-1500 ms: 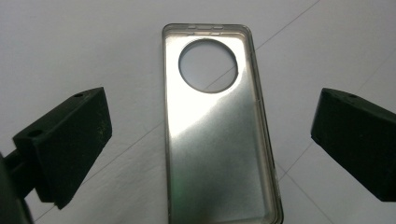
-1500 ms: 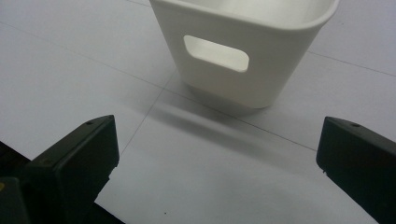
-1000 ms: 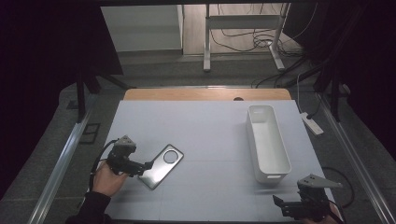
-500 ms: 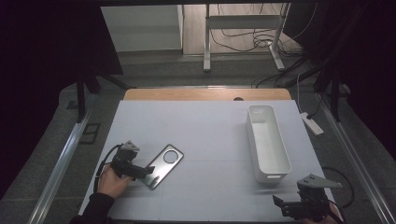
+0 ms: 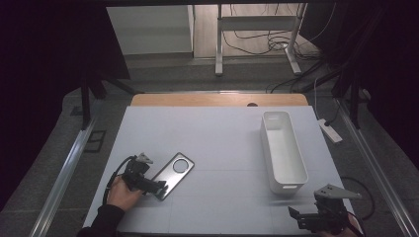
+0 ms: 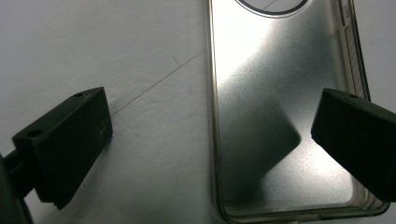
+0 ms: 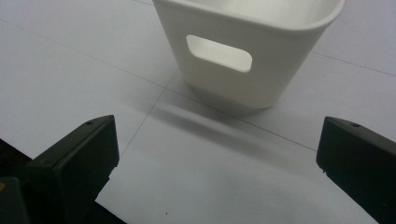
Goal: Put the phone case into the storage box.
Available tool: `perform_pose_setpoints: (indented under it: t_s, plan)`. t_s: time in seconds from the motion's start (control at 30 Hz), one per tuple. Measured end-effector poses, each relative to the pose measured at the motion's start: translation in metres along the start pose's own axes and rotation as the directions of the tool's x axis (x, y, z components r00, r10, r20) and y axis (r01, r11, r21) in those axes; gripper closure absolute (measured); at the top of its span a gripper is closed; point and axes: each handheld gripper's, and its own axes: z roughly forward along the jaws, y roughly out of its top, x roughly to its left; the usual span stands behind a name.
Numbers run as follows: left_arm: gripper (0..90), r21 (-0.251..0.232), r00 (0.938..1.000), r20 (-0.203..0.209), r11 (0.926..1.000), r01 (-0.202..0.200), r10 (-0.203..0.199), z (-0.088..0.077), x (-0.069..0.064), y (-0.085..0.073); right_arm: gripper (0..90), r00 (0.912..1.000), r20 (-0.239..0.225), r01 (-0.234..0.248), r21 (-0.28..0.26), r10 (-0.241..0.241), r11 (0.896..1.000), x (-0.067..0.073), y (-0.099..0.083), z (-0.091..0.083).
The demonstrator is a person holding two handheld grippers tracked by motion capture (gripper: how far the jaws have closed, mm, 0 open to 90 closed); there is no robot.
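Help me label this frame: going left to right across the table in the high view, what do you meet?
Left gripper → clear phone case lying flat → white bin → right gripper at the near edge → white power strip off the table's far right side.

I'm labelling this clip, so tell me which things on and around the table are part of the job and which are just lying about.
In the job: phone case, left tool open over its near end, white bin, right tool open.

Lying about: power strip, floor cables, metal stand.
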Motion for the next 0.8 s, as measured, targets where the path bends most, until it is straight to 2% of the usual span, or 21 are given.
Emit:
perform_pose_setpoints:
  t_s: [0.1, 0.47, 0.6, 0.77, 0.8]
  plan:
    - [0.0, 0.026, 0.9989, -0.032, 0.9991, -0.035, 0.036, 0.002, -0.004, 0.001, 0.0, 1.0, 0.0, 0.002, 0.001, -0.002, 1.0, 0.0, 0.0, 0.0]
    - [1.2, 0.062, 0.9988, -0.04, 0.9977, -0.025, 0.028, 0.0, -0.006, 0.006, 0.0, 1.0, 0.002, 0.0, 0.001, 0.0, 1.0, 0.0, 0.0, 0.0]
    - [9.8, 0.064, 0.9987, -0.035, 0.9974, -0.034, 0.036, -0.005, -0.007, 0.006, 0.0, 1.0, 0.001, -0.002, 0.0, 0.002, 1.0, 0.0, 0.0, 0.0]
    - [36.7, 0.054, 0.9993, -0.029, 0.9983, -0.021, 0.022, -0.01, -0.005, 0.005, 0.0, 1.0, 0.001, 0.0, 0.0, 0.0, 1.0, 0.0, 0.0, 0.0]
    - [36.7, 0.052, 0.9993, -0.034, 0.9986, -0.011, 0.012, -0.011, -0.004, 0.005, 0.0, 1.0, 0.001, 0.0, 0.0, 0.0, 1.0, 0.0, 0.0, 0.0]
